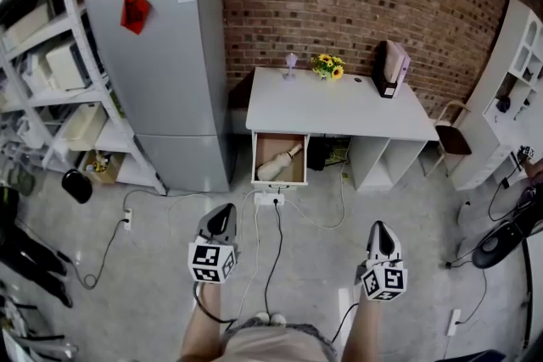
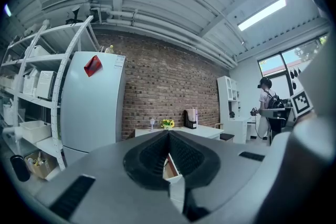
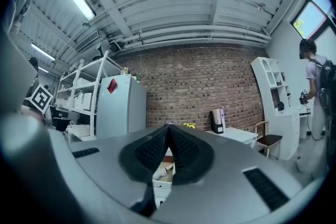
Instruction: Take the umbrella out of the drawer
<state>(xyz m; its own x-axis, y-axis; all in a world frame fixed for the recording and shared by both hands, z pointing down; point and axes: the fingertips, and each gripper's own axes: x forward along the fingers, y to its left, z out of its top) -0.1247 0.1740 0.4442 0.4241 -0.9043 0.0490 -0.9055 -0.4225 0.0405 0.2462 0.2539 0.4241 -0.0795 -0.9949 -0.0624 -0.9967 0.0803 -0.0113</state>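
Note:
A white desk (image 1: 339, 110) stands against the brick wall with its drawer (image 1: 258, 157) pulled open. Inside lies a cream folded umbrella (image 1: 278, 163), handle toward the right. Both grippers are held level over the floor, well short of the desk. My left gripper (image 1: 222, 213) is shut with nothing in it, its tips meeting in the left gripper view (image 2: 169, 131). My right gripper (image 1: 379, 226) is also shut and empty (image 3: 168, 126). Below its jaws in the right gripper view I see the umbrella (image 3: 161, 172) in the drawer.
A grey fridge (image 1: 165, 80) stands left of the desk, with metal shelving (image 1: 51, 55) further left. A white shelf unit (image 1: 509, 89) and chair (image 1: 450, 138) are at the right. A power strip (image 1: 269, 199) and cables lie below the drawer. A person (image 2: 268, 107) stands off to the right.

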